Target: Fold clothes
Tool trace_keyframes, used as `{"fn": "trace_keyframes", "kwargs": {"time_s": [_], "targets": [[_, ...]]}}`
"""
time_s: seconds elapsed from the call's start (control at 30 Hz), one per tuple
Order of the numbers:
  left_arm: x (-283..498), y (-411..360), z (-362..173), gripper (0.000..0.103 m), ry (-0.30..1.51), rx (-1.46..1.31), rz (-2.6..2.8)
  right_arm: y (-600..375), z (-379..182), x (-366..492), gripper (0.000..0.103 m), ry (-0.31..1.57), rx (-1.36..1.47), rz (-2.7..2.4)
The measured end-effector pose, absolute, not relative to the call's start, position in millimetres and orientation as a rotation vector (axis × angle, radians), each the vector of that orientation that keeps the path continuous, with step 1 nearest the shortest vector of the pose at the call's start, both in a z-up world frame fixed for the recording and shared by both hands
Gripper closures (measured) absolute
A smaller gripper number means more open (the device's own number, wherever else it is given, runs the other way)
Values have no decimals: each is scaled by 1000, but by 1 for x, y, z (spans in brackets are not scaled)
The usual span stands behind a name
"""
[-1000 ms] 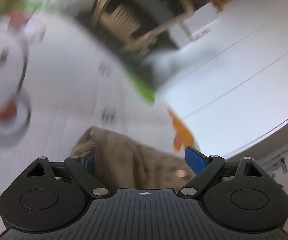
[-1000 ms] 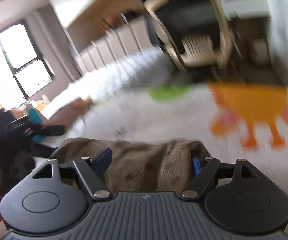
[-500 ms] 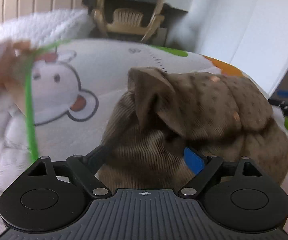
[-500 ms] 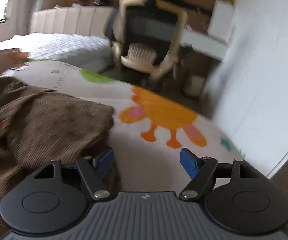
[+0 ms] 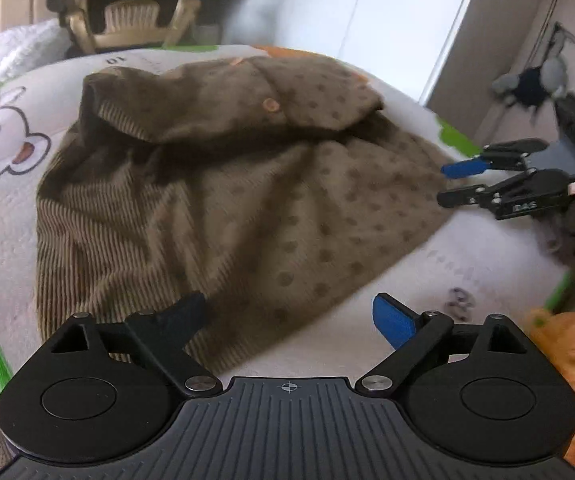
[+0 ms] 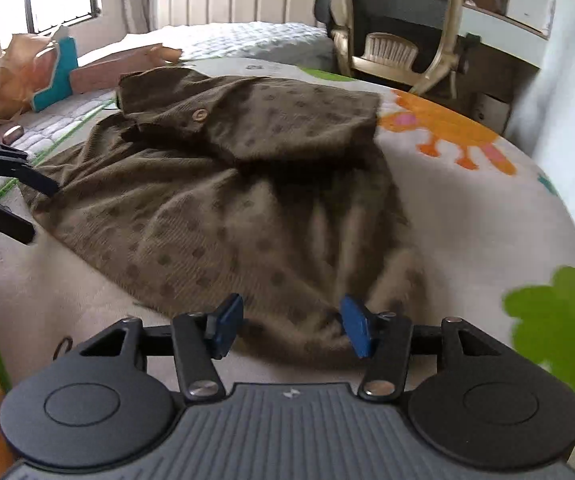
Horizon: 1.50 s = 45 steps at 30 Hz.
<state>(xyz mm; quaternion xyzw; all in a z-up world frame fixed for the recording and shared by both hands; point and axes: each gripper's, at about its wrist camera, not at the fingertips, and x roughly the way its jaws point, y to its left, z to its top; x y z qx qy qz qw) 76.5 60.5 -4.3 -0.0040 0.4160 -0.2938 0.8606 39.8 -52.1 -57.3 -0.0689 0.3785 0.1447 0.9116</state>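
Note:
A brown corduroy garment (image 5: 247,184) with dark dots and orange buttons lies crumpled on a white cartoon-print mat (image 5: 467,256); it also shows in the right wrist view (image 6: 247,184). Its top part is folded over the lower part. My left gripper (image 5: 291,312) is open and empty just above the garment's near hem. My right gripper (image 6: 291,326) is open and empty at the garment's near edge, its jaws on either side of a fold without gripping. Each gripper shows in the other's view: right gripper (image 5: 453,182), left gripper (image 6: 35,210).
A gold-framed chair (image 6: 399,28) stands behind the mat. A bed with a white quilt (image 6: 247,40) lies at the back. Cardboard and crumpled paper (image 6: 19,72) sit at the left. A white wall (image 6: 567,80) runs along the right.
Both grippers have let go of the garment and pulled back. The garment has dropped onto the mat and now lies spread with its top folded over.

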Motion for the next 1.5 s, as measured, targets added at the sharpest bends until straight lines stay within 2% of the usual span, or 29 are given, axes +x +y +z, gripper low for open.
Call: {"fn": "trace_keyframes", "kwargs": {"time_s": [0.1, 0.23, 0.33, 0.43, 0.47, 0.53, 0.57, 0.6, 0.63, 0.67, 0.77, 0.93, 1.03, 1.07, 1.13, 1.27, 1.3, 1.37, 1.5], "targets": [[103, 83, 20, 8, 799, -109, -559, -67, -40, 55, 40, 714, -61, 279], [169, 123, 34, 8, 743, -347, -371, -72, -25, 106, 39, 664, 98, 297], [211, 143, 22, 8, 761, -465, -275, -75, -37, 156, 39, 688, 177, 253], [235, 142, 2, 8, 808, -463, -224, -77, -52, 203, 38, 716, 254, 215], [240, 140, -4, 12, 822, -460, -213, -76, -59, 212, 40, 721, 274, 218], [243, 133, -13, 40, 847, -435, -221, -68, -61, 216, 60, 704, 253, 241], [242, 130, -14, 64, 853, -412, -233, -63, -60, 216, 76, 692, 235, 254], [240, 127, -13, 72, 851, -392, -246, -58, -57, 214, 89, 683, 213, 263], [238, 124, -11, 75, 846, -370, -257, -54, -51, 208, 92, 670, 183, 267], [233, 122, -6, 84, 833, -343, -267, -50, -44, 199, 94, 654, 147, 271], [211, 125, -4, 88, 837, -320, -299, -48, -22, 168, 96, 621, 112, 305], [172, 134, -7, 87, 865, -312, -353, -50, -10, 103, 96, 631, 104, 366], [149, 139, -8, 76, 881, -307, -386, -47, -33, 80, 95, 719, 82, 374], [141, 141, -8, 68, 886, -305, -397, -47, -39, 76, 92, 739, 75, 367], [126, 144, -9, 61, 897, -302, -418, -52, -47, 70, 83, 765, 83, 356], [121, 167, 5, 24, 823, -399, -448, -76, -24, 74, 39, 689, 220, 366], [128, 174, 9, 17, 794, -442, -459, -83, -17, 80, 37, 667, 264, 376], [147, 182, 9, 12, 785, -530, -472, -94, -12, 98, 36, 659, 355, 391], [189, 186, -10, 9, 848, -694, -493, -101, -36, 144, 32, 772, 555, 412]]}}
